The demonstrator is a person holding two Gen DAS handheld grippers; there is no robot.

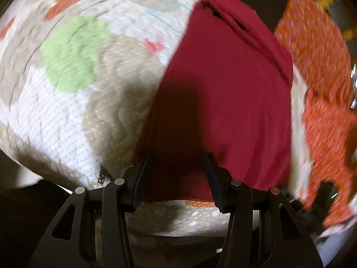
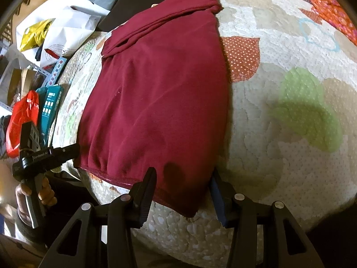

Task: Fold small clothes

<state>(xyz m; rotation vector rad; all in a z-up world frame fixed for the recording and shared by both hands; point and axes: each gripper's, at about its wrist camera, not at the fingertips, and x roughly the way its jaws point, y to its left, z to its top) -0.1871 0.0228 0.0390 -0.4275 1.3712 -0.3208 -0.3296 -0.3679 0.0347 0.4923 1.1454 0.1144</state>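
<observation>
A dark red garment [image 2: 156, 93] lies folded flat on a quilted patchwork bedspread [image 2: 290, 116], its hem toward me. My right gripper [image 2: 183, 173] hovers open over the hem's near right corner, with one finger over the cloth and the other just off its right edge. In the blurred left wrist view the same red garment [image 1: 223, 93] fills the middle. My left gripper [image 1: 176, 162] is open above its near left edge, the cloth lying loose between the fingers. The right wrist view shows a hand [image 2: 45, 192] holding the left gripper's body by the garment's left corner.
An orange patterned cloth [image 1: 312, 55] lies beyond the garment, also at the far corner [image 2: 330, 2]. Off the bed's left side are a red bag [image 2: 22, 120], a yellow bag [image 2: 35, 33], white bags [image 2: 69, 33] and teal boxes [image 2: 50, 102]. The bedspread [image 1: 67, 111] stretches away beside the garment.
</observation>
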